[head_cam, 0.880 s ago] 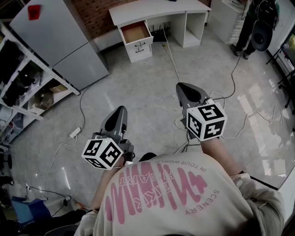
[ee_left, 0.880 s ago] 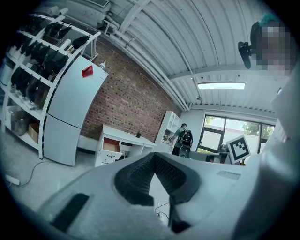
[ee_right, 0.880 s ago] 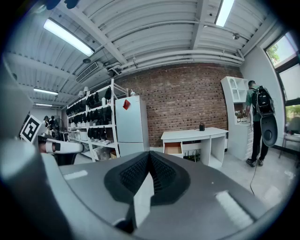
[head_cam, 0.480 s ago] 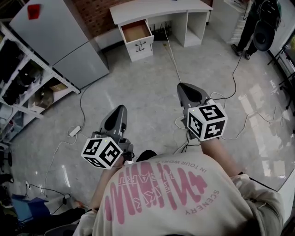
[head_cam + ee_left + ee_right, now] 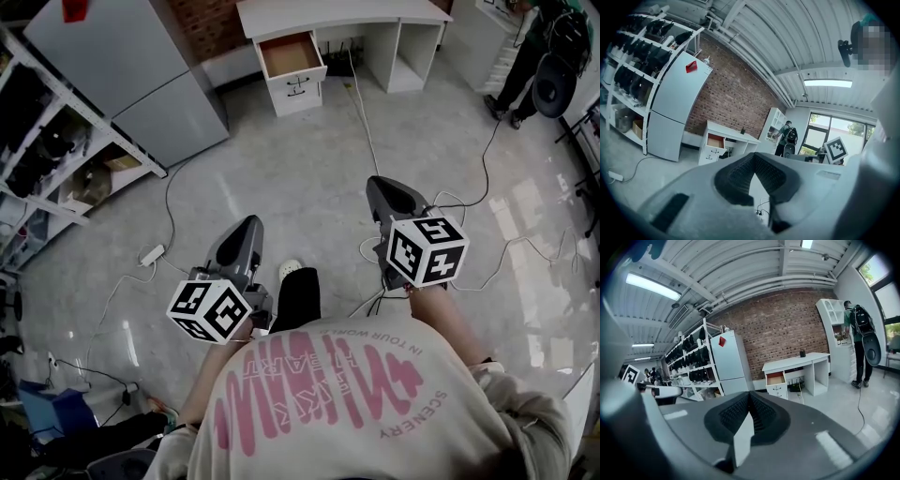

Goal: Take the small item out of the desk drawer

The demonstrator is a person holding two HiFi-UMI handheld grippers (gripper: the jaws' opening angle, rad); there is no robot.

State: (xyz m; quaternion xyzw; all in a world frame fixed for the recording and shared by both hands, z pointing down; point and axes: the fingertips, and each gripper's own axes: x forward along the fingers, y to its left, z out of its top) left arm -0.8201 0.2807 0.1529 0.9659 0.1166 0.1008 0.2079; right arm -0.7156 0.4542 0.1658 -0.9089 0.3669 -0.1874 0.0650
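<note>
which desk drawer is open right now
The top drawer of the white desk: it is pulled out, showing its brown inside, while the lower drawers sit shut.

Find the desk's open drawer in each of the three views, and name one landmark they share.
Head view: open drawer at top centre, left end of the white desk.
Left gripper view: open drawer left of centre, above the jaws.
Right gripper view: open drawer just right of centre.
Shared landmark: the tall grey fridge, left of the desk everywhere.

- Glossy grey floor [image 5: 309, 187] fills most of the frame.
- White desk [image 5: 342, 14] stands on it at top centre; fridge [image 5: 141, 75] and shelf rack [image 5: 94, 114] at upper left.
- Cables [image 5: 364, 127] and a power strip [image 5: 150, 254] lie on it.
</note>
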